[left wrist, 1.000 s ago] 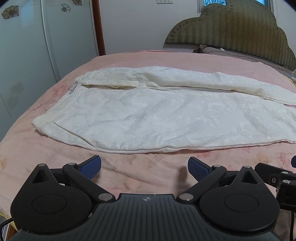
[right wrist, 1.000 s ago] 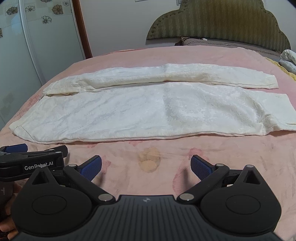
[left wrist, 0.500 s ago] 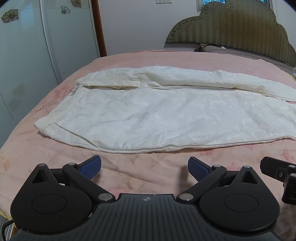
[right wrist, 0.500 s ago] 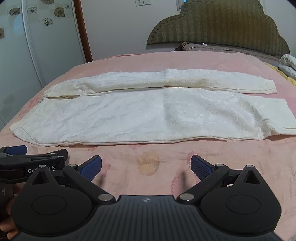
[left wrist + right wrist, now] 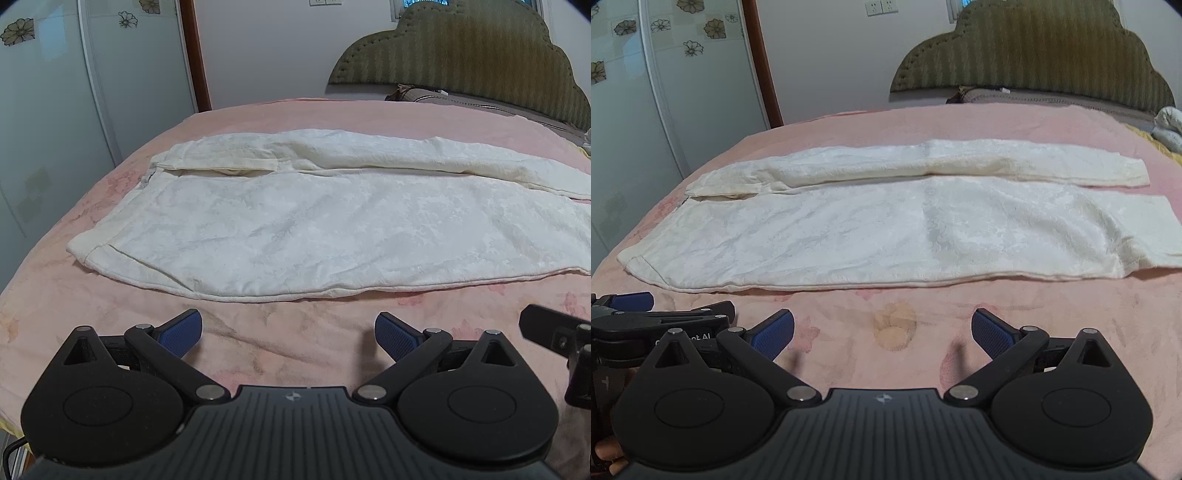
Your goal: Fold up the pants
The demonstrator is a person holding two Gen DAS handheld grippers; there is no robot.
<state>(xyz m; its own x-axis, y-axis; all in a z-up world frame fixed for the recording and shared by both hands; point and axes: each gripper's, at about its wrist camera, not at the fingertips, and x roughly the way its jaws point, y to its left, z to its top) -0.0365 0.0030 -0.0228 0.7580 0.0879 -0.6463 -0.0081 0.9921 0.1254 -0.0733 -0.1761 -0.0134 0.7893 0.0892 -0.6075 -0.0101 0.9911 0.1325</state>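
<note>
Cream white pants lie flat across the pink bed, waistband at the left, both legs running to the right; in the right wrist view the pants show their leg hems at the right. My left gripper is open, hovering over the bedspread just in front of the near leg's edge, nothing between its blue pads. My right gripper is open too, short of the near edge of the pants, holding nothing. The left gripper's body shows at the left of the right wrist view.
A pink bedspread with a brownish stain covers the bed. A green padded headboard and pillows stand at the far right. Glass wardrobe doors with flower prints rise on the left, past the bed edge.
Both cameras have tilted or drawn back slightly, so the pants sit a little higher and farther in view. Both grippers stay open and empty.
</note>
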